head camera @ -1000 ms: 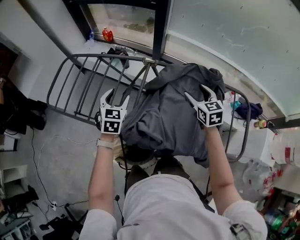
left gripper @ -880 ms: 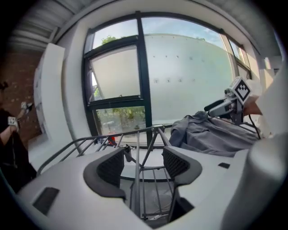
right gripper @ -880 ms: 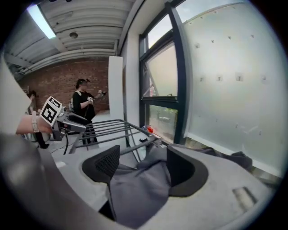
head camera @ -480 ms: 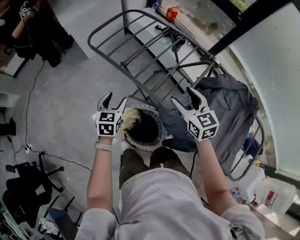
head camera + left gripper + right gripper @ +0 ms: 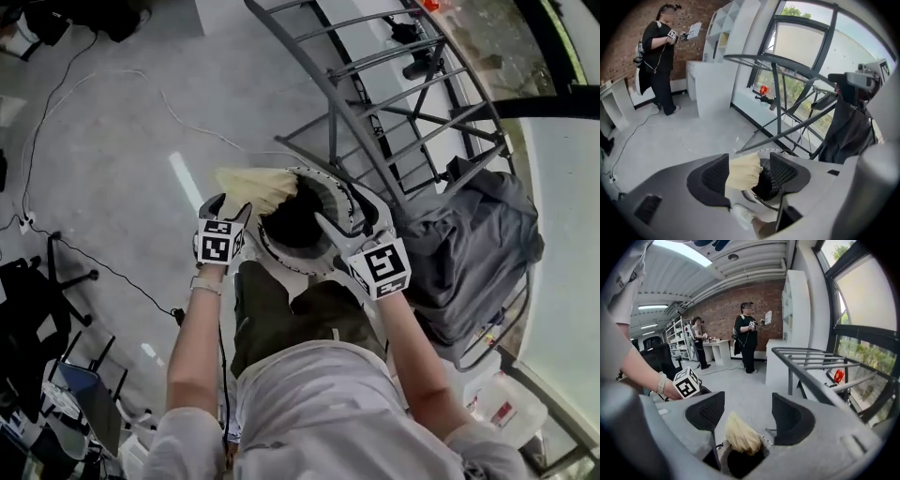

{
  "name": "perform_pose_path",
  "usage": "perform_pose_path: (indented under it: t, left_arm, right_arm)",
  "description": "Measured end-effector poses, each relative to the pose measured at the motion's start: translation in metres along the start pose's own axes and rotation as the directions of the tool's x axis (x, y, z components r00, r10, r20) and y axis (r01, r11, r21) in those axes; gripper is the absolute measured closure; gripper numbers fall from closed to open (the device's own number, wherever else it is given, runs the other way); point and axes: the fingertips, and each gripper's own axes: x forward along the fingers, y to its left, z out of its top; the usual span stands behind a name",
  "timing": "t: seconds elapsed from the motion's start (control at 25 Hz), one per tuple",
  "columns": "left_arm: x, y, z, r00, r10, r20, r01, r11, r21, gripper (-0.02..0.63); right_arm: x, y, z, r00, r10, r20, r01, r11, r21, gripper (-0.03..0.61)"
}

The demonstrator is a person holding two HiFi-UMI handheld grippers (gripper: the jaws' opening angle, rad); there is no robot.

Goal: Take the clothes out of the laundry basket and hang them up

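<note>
Left gripper [image 5: 230,206]: up at the rack a second ago, now down at the basket. Jaws wide apart, nothing held.

Cream cloth [image 5: 743,171]: draped over the basket [image 5: 323,183] rim, just ahead of the left gripper. Lines up with the gap between its jaws, but beyond the tips and not pinched. Sits ahead and to the left of the right gripper. Basket interior past the cloth is dark; can't tell if more is inside.

Right gripper [image 5: 345,211]: resting on the grey garment a second ago, since let go and swung across to the basket. Jaws fully apart, empty. Cloth and basket mouth just below and ahead of its tips.

Grey garment [image 5: 469,244]: now off to the right of the right gripper, well apart, draped over the rack [image 5: 808,377] with neither gripper on it.

Read: that garment looks hung and done, and the cycle is back at the pick stage. Likely next target is the cream cloth, with the left gripper best placed. Needs a short drop and a close on the fold at the rim. Risks: catching the basket rim along with the fabric, or tugging the basket over on the lift.
</note>
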Motion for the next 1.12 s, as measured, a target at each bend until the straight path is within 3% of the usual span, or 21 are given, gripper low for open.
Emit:
perform_pose_path:
  t: [0.24, 0.44, 0.68, 0.92, 1.12]
  left_arm:
    - [0.081, 0.036, -0.064, 0.991, -0.039, -0.13, 0.036, 0.999, -0.024, 0.353]
    - [0.144, 0.059, -0.121, 0.962, -0.119, -0.246, 0.107, 0.992, -0.065, 0.353]
    - [0.191, 0.043, -0.155, 0.927, -0.242, -0.286, 0.23, 0.97, -0.073, 0.33]
    - [0.223, 0.037, -0.158, 0.93, -0.25, -0.269, 0.239, 0.968, -0.073, 0.328]
    - [0.226, 0.033, -0.147, 0.945, -0.198, -0.261, 0.219, 0.974, 0.053, 0.501]
  right_arm:
    - [0.041, 0.008, -0.072, 0.993, 0.008, -0.114, 0.008, 0.99, 0.142, 0.266]
    - [0.052, 0.008, -0.129, 0.979, -0.001, -0.203, 0.045, 0.975, 0.215, 0.265]
    - [0.051, 0.007, -0.169, 0.96, -0.035, -0.277, 0.106, 0.963, 0.246, 0.265]
    - [0.052, 0.011, -0.188, 0.948, -0.05, -0.314, 0.145, 0.946, 0.289, 0.265]
    - [0.049, 0.009, -0.195, 0.943, -0.072, -0.325, 0.175, 0.938, 0.299, 0.267]
